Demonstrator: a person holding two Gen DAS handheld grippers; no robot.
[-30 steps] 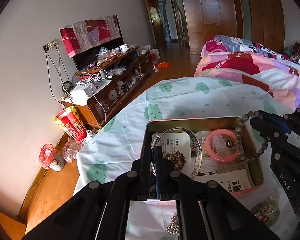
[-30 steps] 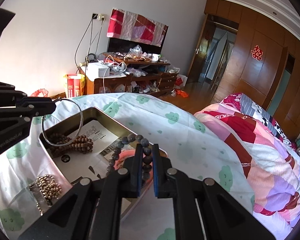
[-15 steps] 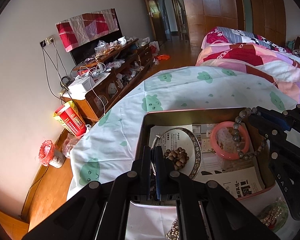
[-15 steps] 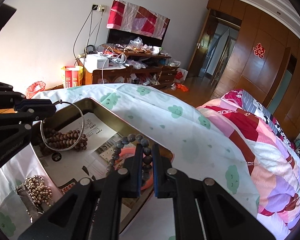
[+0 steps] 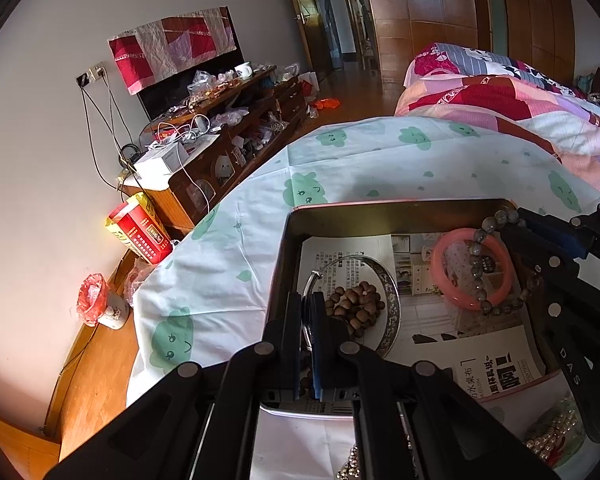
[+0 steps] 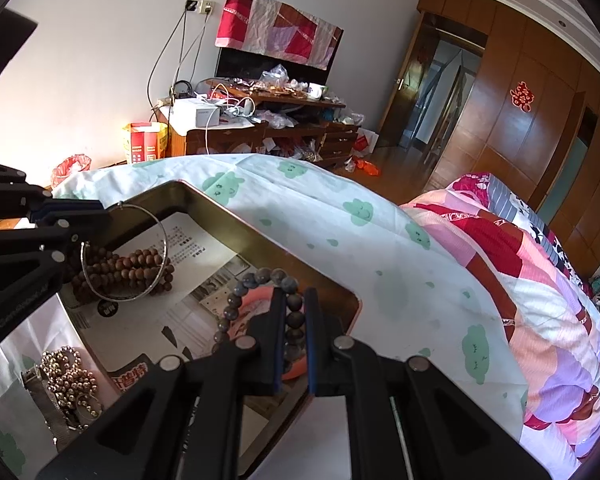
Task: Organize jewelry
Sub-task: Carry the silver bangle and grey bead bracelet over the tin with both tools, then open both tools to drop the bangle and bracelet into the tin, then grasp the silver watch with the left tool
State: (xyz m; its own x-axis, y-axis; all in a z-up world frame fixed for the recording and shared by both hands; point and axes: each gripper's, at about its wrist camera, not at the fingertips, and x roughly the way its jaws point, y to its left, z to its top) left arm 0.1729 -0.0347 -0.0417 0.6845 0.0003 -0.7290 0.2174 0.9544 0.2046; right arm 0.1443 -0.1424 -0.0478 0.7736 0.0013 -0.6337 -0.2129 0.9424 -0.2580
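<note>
With the left gripper (image 5: 307,316) clamped on the thin silver wire bangle (image 6: 126,254) and the right gripper (image 6: 294,320) clamped on the grey stone bead bracelet (image 6: 260,280), each should settle low inside the paper-lined rectangular metal tin (image 5: 379,214) before letting go, clear of the pink ring bangle (image 5: 459,240).

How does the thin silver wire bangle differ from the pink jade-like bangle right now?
The thin silver wire bangle is a slim metal hoop; the pink jade-like bangle is thick and opaque. The silver one is pinched upright in the left gripper over brown wooden beads; the pink one lies flat on the tin's paper lining. Both are rigid rings at the metal tin.
</note>
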